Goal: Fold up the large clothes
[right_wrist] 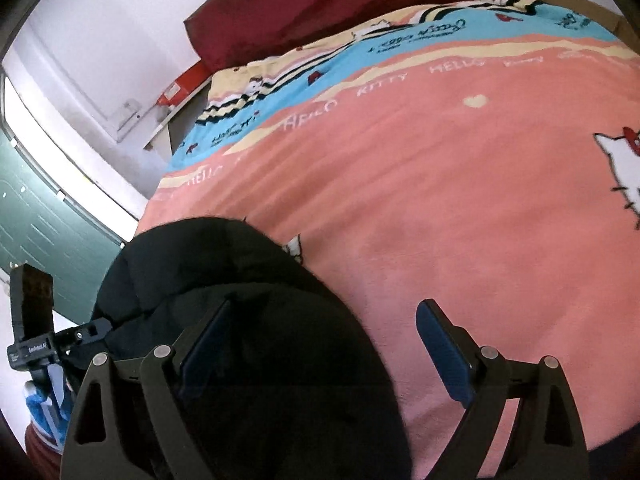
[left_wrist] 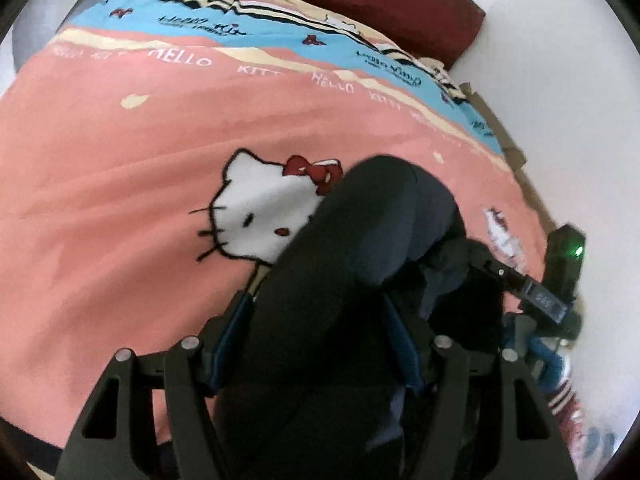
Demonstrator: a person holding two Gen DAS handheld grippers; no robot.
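Left wrist view: left tool (left_wrist: 320,320) points down at a bed, a thick fold of dark garment (left_wrist: 360,240) bunched between its blue pads
Left tool state: clenched on the dark garment, both pads pressed against the fold
Right wrist view: right tool (right_wrist: 324,344) over the near edge of the same bed
Right tool state: released, jaws standing wide; the dark garment (right_wrist: 240,320) lies against and over the left finger (right_wrist: 204,344), the right finger (right_wrist: 444,352) stands apart over bare bedspread
Garment location: near edge of the bed, on the bedspread, humped up at both tools; black outside, a dark blue-grey inner face shows in the left view
Bedspread (left_wrist: 120,180): salmon pink, cat face with red bow (left_wrist: 264,216) beside the garment in the left view; repeated white lettering, then a blue band and striped border farther off
Headboard end: dark red pillow (right_wrist: 340,4) against a white wall
Other tool in each view: right tool's body (left_wrist: 560,276) at right edge of the left view, green light lit; left tool's body (right_wrist: 36,320) at left edge of the right view
Bedside: red box (right_wrist: 184,84) on a white shelf by the bed
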